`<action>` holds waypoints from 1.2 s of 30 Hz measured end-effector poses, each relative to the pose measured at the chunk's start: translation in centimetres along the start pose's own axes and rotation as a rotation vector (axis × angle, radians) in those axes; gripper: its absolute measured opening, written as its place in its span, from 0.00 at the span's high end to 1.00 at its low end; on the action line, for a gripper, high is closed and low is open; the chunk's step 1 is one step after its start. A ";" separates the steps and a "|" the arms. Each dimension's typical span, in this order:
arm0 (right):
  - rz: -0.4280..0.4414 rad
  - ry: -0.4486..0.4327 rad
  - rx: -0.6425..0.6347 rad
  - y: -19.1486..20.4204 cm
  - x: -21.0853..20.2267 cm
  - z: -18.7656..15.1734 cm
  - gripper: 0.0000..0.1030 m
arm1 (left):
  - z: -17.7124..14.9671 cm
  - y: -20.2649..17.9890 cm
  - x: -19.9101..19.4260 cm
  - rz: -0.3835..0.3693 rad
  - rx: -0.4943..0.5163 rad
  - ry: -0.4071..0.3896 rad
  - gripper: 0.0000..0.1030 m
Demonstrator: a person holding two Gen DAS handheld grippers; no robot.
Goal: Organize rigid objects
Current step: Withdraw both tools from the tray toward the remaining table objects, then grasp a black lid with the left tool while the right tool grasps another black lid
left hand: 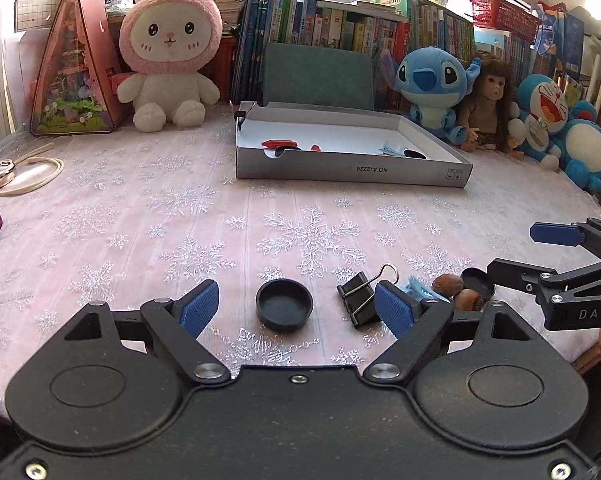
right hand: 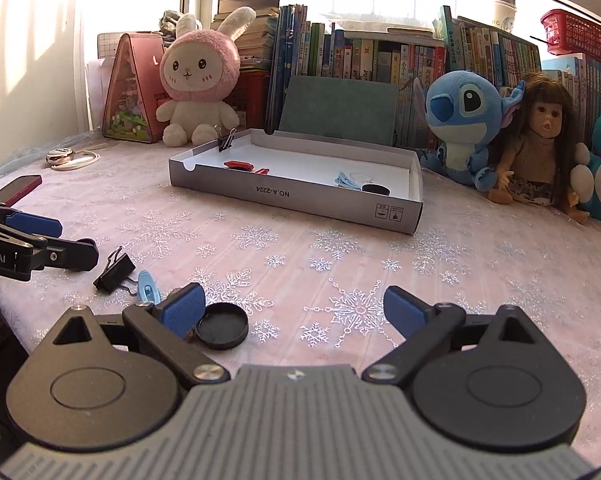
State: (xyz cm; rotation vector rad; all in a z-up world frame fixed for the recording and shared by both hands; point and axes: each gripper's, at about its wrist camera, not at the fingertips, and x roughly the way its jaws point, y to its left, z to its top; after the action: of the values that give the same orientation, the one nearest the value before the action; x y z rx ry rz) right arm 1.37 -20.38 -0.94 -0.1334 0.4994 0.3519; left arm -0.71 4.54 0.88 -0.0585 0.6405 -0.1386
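Observation:
My left gripper (left hand: 296, 308) is open low over the tablecloth, with a black round cap (left hand: 284, 305) between its fingers. A black binder clip (left hand: 360, 296), a light blue clip (left hand: 418, 288), two brown nuts (left hand: 458, 292) and a second black cap (left hand: 478, 282) lie to its right. My right gripper (right hand: 294, 312) is open and empty; a black cap (right hand: 222, 326) lies by its left finger, with the blue clip (right hand: 147, 287) and binder clip (right hand: 114, 270) further left. The grey box (left hand: 352, 168) (right hand: 296, 196) further back holds red pieces, a blue clip and a black cap.
Plush toys, a doll (right hand: 540, 140) and rows of books line the back edge. A dark red phone (right hand: 20, 188) and a white cord with a round metal item (left hand: 4, 174) lie at the left. A binder clip (right hand: 226, 140) is clipped on the box's far wall.

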 end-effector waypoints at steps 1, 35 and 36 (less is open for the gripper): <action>0.005 0.002 -0.015 0.0 -0.2 -0.2 0.02 | -0.2 0.2 -0.1 0.004 -0.002 0.003 0.19; -0.022 0.003 -0.124 3.9 0.8 -1.7 0.29 | -1.4 -1.1 1.3 0.080 0.076 -0.025 0.60; -0.019 0.003 -0.116 3.9 0.8 -1.6 0.30 | -1.3 -1.1 1.3 0.082 0.071 -0.027 0.59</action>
State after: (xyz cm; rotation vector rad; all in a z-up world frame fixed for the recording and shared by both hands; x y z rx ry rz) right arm -0.10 -16.81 -2.93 -0.2506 0.4809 0.3621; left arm -0.59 3.29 -0.87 0.0343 0.6095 -0.0810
